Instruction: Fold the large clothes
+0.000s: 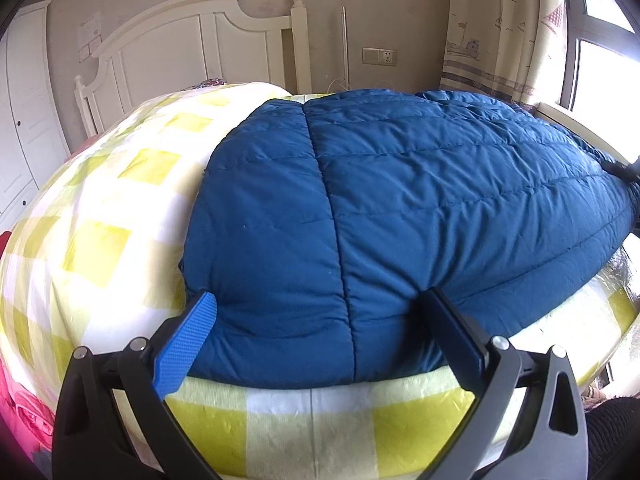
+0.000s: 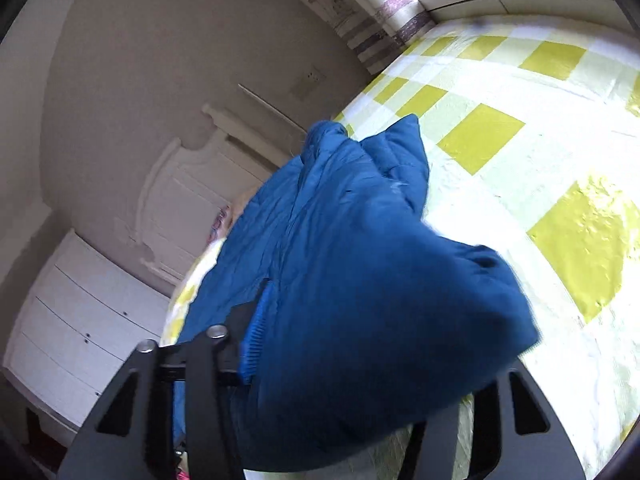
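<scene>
The blue quilted jacket (image 1: 400, 200) is being seen spread flat on the yellow-and-white checked bedcover (image 1: 100, 216), filling the frame from centre out to 3 o'clock in the left wrist view.

Left gripper (image 1: 320, 304): jaws are being held wide, set down at the jacket's near hem at 6 o'clock. The blue pad (image 1: 188, 344) is lying just outside the hem's left corner, at 7 o'clock; the dark finger at 5 o'clock is being pressed into a dent in the padding. The hem section with the centre seam is bulging between the two fingers. No squeeze across it is visible, so it is being read as open around the hem rather than clamped.

Right gripper (image 2: 360, 340): the view is rolled and motion-blurred. A thick bunch of the jacket (image 2: 360, 280) is being lifted clear of the bedcover (image 2: 500, 140) and is sitting right between the jaws, covering the centre out to 4 o'clock. One blue pad edge (image 2: 256, 336) is showing at 8 o'clock, flat against the fabric; the opposite finger is being hidden behind the bunch. Jaws are part-closed on the bunched padding.

White headboard (image 1: 188, 44) at 11 o'clock, curtain (image 1: 500, 20) at 1 o'clock, left wrist view.
</scene>
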{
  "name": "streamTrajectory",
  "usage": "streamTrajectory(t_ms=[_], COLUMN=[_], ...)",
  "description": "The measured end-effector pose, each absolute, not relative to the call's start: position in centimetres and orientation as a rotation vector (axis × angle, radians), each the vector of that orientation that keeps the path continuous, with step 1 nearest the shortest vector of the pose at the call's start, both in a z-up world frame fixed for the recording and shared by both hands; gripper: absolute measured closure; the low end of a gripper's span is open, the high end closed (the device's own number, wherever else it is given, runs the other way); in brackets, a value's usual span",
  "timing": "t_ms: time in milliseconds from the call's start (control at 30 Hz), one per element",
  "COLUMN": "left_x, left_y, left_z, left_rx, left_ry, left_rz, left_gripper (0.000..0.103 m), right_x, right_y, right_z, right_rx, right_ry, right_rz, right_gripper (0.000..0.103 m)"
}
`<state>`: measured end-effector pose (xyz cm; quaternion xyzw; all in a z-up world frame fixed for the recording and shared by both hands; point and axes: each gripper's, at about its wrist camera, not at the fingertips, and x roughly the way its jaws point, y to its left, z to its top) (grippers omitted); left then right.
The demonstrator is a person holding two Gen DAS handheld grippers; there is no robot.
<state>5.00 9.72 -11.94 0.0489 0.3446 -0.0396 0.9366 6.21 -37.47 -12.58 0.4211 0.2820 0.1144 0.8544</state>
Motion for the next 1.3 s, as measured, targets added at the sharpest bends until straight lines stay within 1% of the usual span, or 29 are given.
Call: streamTrajectory(t_ms=[33, 133, 200, 233, 300, 433, 533, 633, 733, 800, 833, 867, 900, 967, 1033, 1100, 1167, 1200, 1233, 1267, 1300], left_x=[5.2, 6.5, 7.3, 7.5, 7.6, 9.5, 14.9, 22.0, 29.6, 32.1, 32.2, 31.8, 30.7, 26.5, 22.6, 18.1, 14.0, 12.1, 11.0, 10.6, 10.5], left_y=[9.6, 9.7, 9.5, 9.1, 7.9, 3.0, -2.7, -7.6, -10.5, -11.4, -11.3, -11.1, -10.3, -7.8, -6.4, -6.2, -7.3, -7.2, -6.2, -4.8, -2.5], left_z=[-12.0, -11.8, -11.2, -10.5, -8.1, -2.9, -0.7, -1.7, -5.4, -7.8, -8.0, -7.6, -6.8, -4.5, -3.4, -4.3, -7.1, -8.8, -9.1, -9.0, -8.1], left_rx=[0.106, 0.107, 0.123, 0.125, 0.104, 0.169, 0.219, 0.334, 0.39, 0.404, 0.4, 0.384, 0.352, 0.283, 0.253, 0.303, 0.436, 0.503, 0.486, 0.432, 0.319], left_ry=[0.703, 0.712, 0.75, 0.779, 0.771, 0.659, 0.646, 0.694, 0.834, 0.92, 0.91, 0.887, 0.845, 0.735, 0.685, 0.68, 0.676, 0.607, 0.579, 0.613, 0.672], left_rz=[-0.077, -0.082, -0.084, -0.077, -0.147, -0.176, -0.202, -0.12, -0.015, -0.026, -0.032, -0.04, -0.054, -0.072, -0.12, -0.207, -0.268, -0.224, -0.223, -0.261, -0.354], left_gripper=[0.002, 0.002, 0.002, 0.002, 0.003, 0.003, 0.002, 0.002, 0.003, 0.002, 0.003, 0.006, 0.007, 0.007, 0.006, 0.006, 0.005, 0.005, 0.005, 0.005, 0.005], right_x=[5.8, 3.9, 2.5, 1.8, 0.8, -0.3, -0.7, -0.9, -1.1, -1.3, -1.2, -1.3, -1.6, -1.6, -1.6, -1.3, -1.0, -0.8, -0.5, -1.0, -1.4], right_y=[-37.8, -38.0, -38.5, -38.9, -39.6, -40.9, -40.8, -40.2, -39.5, -39.2, -38.9, -38.6, -38.1, -36.9, -35.4, -33.9, -31.9, -30.3, -28.6, -26.5, -24.5], right_z=[-12.6, -12.1, -11.8, -11.8, -11.6, -11.1, -10.4, -9.1, -7.9, -7.3, -6.6, -6.1, -5.5, -4.1, -2.7, -1.2, 0.7, 1.8, 2.8, 3.7, 4.4], right_rx=[0.898, 0.919, 0.947, 0.962, 0.982, 0.964, 0.928, 0.852, 0.8, 0.764, 0.743, 0.722, 0.698, 0.622, 0.556, 0.503, 0.442, 0.395, 0.345, 0.283, 0.219], right_ry=[0.579, 0.535, 0.513, 0.503, 0.494, 0.462, 0.45, 0.44, 0.439, 0.439, 0.438, 0.435, 0.43, 0.415, 0.397, 0.376, 0.353, 0.339, 0.33, 0.317, 0.301], right_rz=[0.254, 0.289, 0.302, 0.305, 0.298, 0.257, 0.248, 0.242, 0.24, 0.236, 0.237, 0.239, 0.24, 0.236, 0.237, 0.244, 0.263, 0.282, 0.308, 0.325, 0.339], right_gripper=[0.063, 0.065, 0.067, 0.068, 0.068, 0.068, 0.068, 0.068, 0.068, 0.068, 0.068, 0.068, 0.068, 0.068, 0.068, 0.068, 0.068, 0.068, 0.068, 0.068, 0.068])
